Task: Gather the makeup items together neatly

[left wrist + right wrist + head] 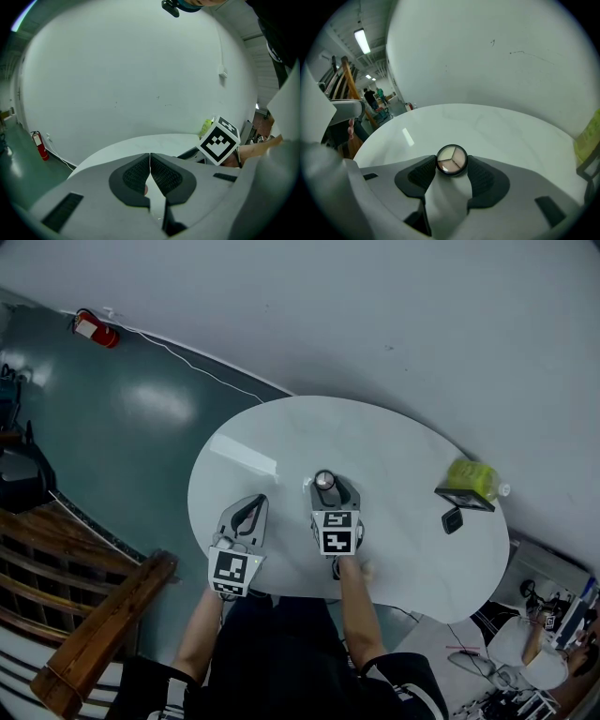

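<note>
Lying flat near the middle of the white oval worktop [375, 437], one round eyeshadow compact [451, 160] is bracketed by the widely parted jaws of the right hand-held gripper [324, 486], its pads close at either side. The left hand-held gripper [150, 157] is held beside it, jaws pressed together on nothing. A yellow-green packet [472, 480] and a small black case [452, 519] are placed well apart, at the worktop's right edge.
</note>
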A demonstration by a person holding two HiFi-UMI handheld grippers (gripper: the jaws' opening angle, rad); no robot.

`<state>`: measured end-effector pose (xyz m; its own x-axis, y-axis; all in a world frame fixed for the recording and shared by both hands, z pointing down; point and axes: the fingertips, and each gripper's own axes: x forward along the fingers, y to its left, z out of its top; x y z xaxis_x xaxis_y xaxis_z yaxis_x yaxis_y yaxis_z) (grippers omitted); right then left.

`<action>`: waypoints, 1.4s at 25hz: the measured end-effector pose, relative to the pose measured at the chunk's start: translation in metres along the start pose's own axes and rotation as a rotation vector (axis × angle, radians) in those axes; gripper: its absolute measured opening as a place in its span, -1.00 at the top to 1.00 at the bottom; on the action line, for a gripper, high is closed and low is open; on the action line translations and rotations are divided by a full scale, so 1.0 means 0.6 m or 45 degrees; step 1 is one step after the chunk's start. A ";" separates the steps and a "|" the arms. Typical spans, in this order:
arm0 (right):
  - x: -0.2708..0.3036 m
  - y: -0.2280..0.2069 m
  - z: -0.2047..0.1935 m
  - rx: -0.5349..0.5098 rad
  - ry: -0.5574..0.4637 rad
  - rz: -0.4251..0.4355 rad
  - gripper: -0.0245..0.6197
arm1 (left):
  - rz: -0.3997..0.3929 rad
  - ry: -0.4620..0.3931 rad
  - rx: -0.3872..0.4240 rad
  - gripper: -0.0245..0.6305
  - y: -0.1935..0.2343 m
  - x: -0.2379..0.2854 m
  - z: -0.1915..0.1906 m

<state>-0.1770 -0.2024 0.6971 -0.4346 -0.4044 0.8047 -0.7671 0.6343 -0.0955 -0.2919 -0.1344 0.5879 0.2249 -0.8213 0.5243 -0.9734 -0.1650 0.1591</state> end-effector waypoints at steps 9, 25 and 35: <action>-0.011 -0.001 0.001 0.008 -0.033 -0.001 0.20 | 0.000 -0.007 0.007 0.86 -0.003 -0.013 -0.002; -0.208 0.021 0.054 0.014 -0.252 -0.110 0.20 | -0.079 -0.142 0.126 0.86 -0.043 -0.110 0.064; -0.368 0.058 -0.001 0.111 -0.373 -0.287 0.20 | -0.260 -0.230 0.240 0.86 -0.112 -0.200 0.078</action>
<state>-0.1073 -0.0907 0.5166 -0.3572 -0.7064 0.6110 -0.8906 0.4547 0.0050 -0.2557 -0.0504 0.4753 0.4214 -0.8416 0.3379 -0.9038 -0.4206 0.0793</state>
